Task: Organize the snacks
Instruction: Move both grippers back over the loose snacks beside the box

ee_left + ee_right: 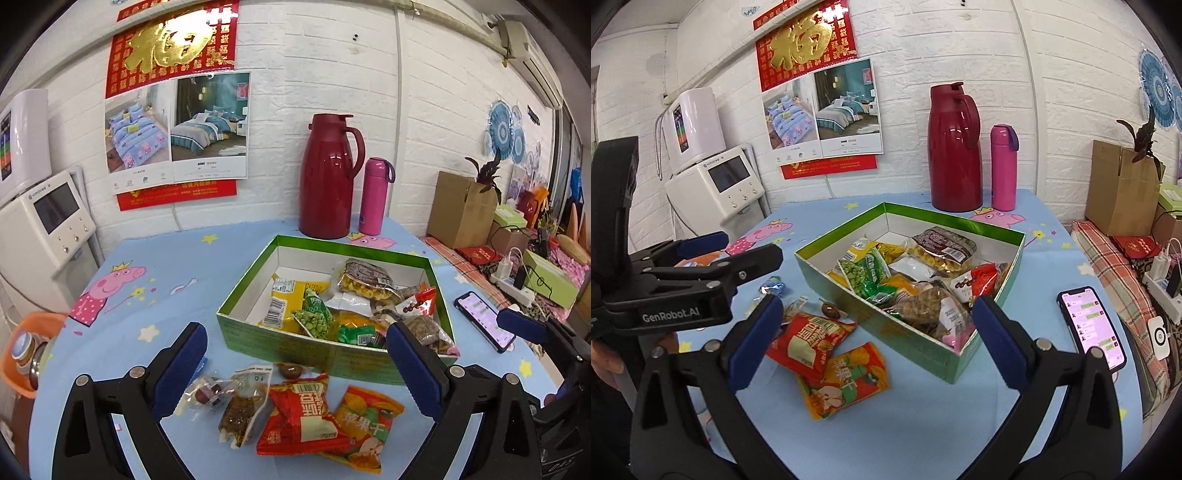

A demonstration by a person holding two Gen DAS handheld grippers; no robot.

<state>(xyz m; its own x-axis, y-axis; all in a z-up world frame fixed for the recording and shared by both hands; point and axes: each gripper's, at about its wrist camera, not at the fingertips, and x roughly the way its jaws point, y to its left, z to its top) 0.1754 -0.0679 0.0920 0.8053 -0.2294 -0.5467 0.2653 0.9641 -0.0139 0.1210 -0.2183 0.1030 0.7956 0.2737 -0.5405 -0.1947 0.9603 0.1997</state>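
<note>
We see both grippers, left (295, 363) and right (877, 334), jaws released, above packets (303, 417); "GenRobot.AI" reads at left of the right view.

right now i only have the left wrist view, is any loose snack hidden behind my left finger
Observer: Yes. The right wrist view shows a small blue-wrapped candy lying on the table just by the tip of the left gripper, apart from the red and orange packets.
Operator: ok and is the right gripper holding anything, i only see one finger of it
Observer: No. The right gripper is wide open with nothing between its fingers, facing the near corner of the green box.
</note>
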